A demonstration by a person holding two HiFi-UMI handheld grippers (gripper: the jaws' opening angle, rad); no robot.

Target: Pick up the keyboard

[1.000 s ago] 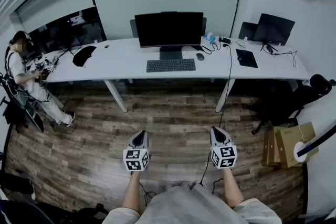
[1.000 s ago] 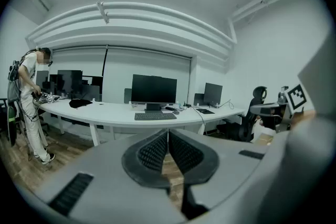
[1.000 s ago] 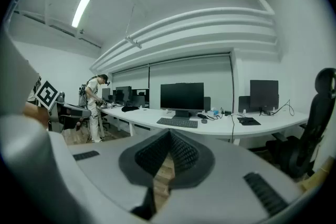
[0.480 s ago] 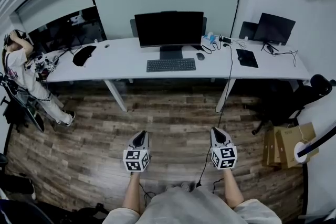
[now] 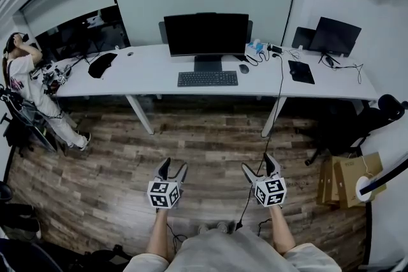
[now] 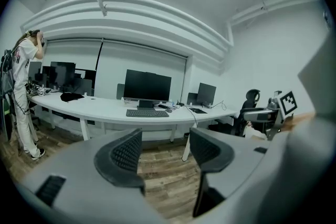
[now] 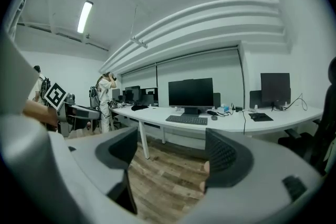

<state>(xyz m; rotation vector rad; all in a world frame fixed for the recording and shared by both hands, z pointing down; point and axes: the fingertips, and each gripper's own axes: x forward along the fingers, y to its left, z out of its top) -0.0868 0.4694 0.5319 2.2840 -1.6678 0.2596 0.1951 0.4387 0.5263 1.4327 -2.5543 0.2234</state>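
A dark keyboard (image 5: 207,79) lies on the long white desk (image 5: 146,76), in front of a black monitor (image 5: 206,34); it also shows as the keyboard (image 6: 147,113) and the keyboard (image 7: 187,119) in the gripper views. My left gripper (image 5: 173,169) and right gripper (image 5: 259,165) hang low over the wooden floor, far short of the desk. Both have just been opening; their jaws now stand apart with nothing between them.
A mouse (image 5: 243,69) lies right of the keyboard. A second monitor (image 5: 333,35), a black pad (image 5: 299,71) and cables sit at the desk's right end. A person (image 5: 29,89) stands at far left. An office chair (image 5: 376,113) and cardboard boxes (image 5: 344,178) are at right.
Both grippers' jaws were shut in the earlier frames and now stand apart. The person at far left has raised a hand to the head. The grippers have barely moved.
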